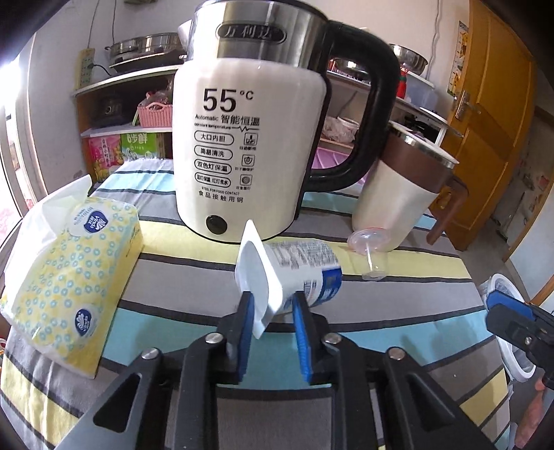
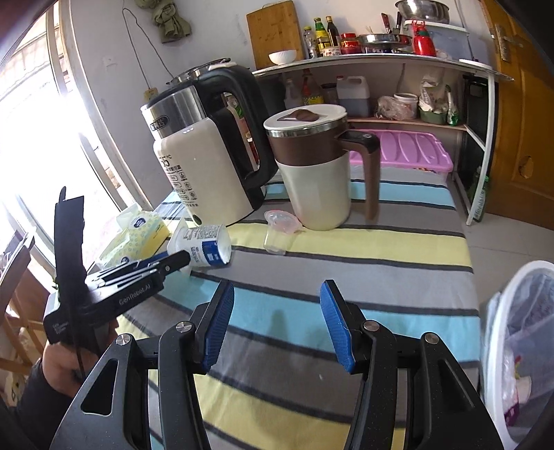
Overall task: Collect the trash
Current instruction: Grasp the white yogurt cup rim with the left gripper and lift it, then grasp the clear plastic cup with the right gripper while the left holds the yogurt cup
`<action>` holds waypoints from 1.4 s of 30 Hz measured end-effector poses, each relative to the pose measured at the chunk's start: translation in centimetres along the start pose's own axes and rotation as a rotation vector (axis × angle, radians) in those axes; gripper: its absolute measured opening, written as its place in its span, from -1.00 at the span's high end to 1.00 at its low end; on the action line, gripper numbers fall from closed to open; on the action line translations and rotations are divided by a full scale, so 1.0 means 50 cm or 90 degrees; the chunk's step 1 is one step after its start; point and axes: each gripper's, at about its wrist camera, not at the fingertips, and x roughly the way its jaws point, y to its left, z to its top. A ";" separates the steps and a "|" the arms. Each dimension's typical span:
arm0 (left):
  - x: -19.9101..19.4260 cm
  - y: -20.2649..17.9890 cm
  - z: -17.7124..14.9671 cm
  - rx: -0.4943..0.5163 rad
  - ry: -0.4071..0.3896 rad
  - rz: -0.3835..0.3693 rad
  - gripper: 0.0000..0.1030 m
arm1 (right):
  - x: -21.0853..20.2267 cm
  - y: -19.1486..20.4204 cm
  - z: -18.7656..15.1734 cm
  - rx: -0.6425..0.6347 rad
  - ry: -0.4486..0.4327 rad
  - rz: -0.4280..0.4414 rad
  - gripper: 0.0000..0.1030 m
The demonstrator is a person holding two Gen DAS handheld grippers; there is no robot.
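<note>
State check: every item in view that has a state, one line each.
White yogurt cup with blue label: tipped on its side, empty, rim between the pads.
Left gripper: shut on the cup rim.
Right gripper: open, empty.
Brown-banded cream jug: upright, lid on.
Clear plastic lid with straw: lying flat.

It was a home kitchen. Open shelves (image 2: 381, 65) along the wall held sauce bottles (image 2: 325, 33), a white bowl (image 2: 282, 57), metal pans (image 2: 381, 38) and a wooden cutting board (image 2: 275, 31). An electric kettle (image 1: 249, 131) and a lidded jug (image 2: 311, 166) stood on a table under a striped cloth (image 2: 363, 270), beside a tissue pack (image 1: 72, 270), near a wooden door (image 1: 491, 114).
</note>
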 end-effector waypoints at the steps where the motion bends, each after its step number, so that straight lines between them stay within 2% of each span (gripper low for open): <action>1: 0.003 0.003 0.000 -0.002 0.001 -0.002 0.71 | 0.007 -0.001 0.004 0.000 0.001 0.001 -0.02; 3: 0.005 0.006 0.000 -0.005 0.004 -0.008 0.83 | 0.027 0.000 0.013 0.001 0.007 -0.001 -0.02; 7: 0.007 0.006 -0.001 -0.002 -0.001 -0.010 0.92 | 0.060 0.003 0.026 0.000 0.014 -0.002 -0.02; 21: -0.072 0.018 -0.015 0.015 -0.055 -0.025 0.99 | 0.167 0.002 0.053 0.010 0.039 -0.018 -0.02; 32: -0.079 0.056 -0.025 0.002 -0.050 -0.018 0.99 | 0.240 0.003 0.069 0.014 0.066 -0.035 -0.02; 33: -0.077 0.057 -0.025 0.002 -0.049 -0.018 0.99 | 0.245 0.004 0.069 0.011 0.066 -0.038 0.00; 35: -0.074 0.057 -0.025 0.002 -0.048 -0.018 0.99 | 0.250 0.006 0.070 0.006 0.067 -0.042 0.32; 36: -0.073 0.057 -0.025 0.002 -0.047 -0.018 0.99 | 0.250 0.006 0.069 0.003 0.067 -0.045 0.42; 42: -0.078 0.050 -0.027 0.005 -0.046 -0.016 0.99 | 0.224 0.008 0.062 -0.003 0.057 -0.042 0.48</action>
